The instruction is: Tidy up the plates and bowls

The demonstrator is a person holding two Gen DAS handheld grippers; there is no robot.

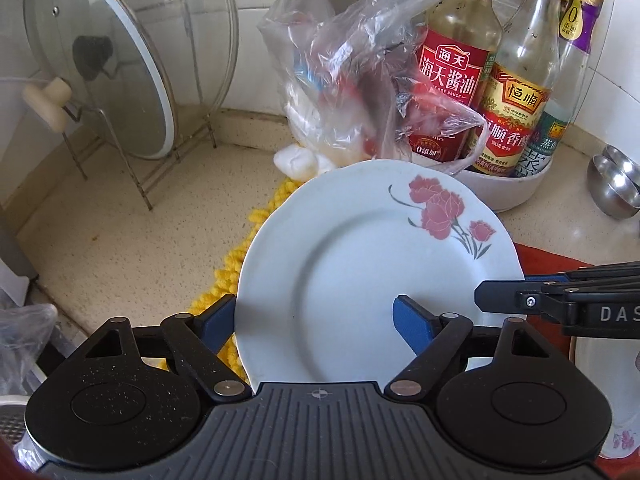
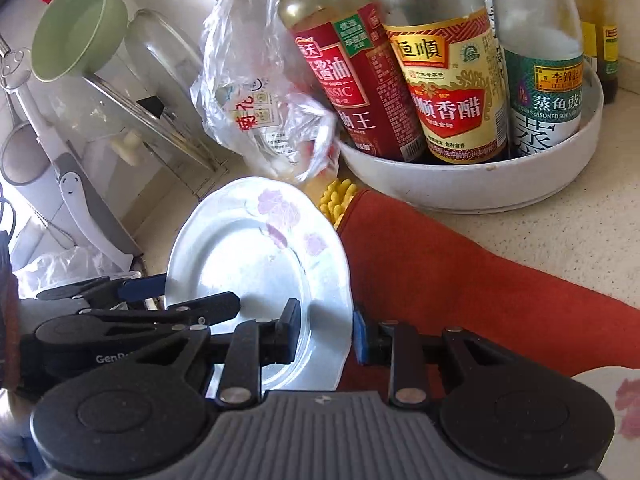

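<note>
Both grippers pinching one flowered plate [image 1: 360,264], left gripper [image 1: 320,316] at its 6 o'clock edge, right gripper [image 2: 326,332] at 3 o'clock, plate's near rim hidden behind gripper bodies

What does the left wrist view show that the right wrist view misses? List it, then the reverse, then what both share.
Left wrist only: the steel bowls at the right edge of the counter.
Right wrist only: a green bowl up on the left, with a strainer hanging below it.
Both: the flowered plate between the fingers, the bottles in their white tray, the plastic bag, the yellow cloth, the red cloth and the glass lid on its rack.
</note>
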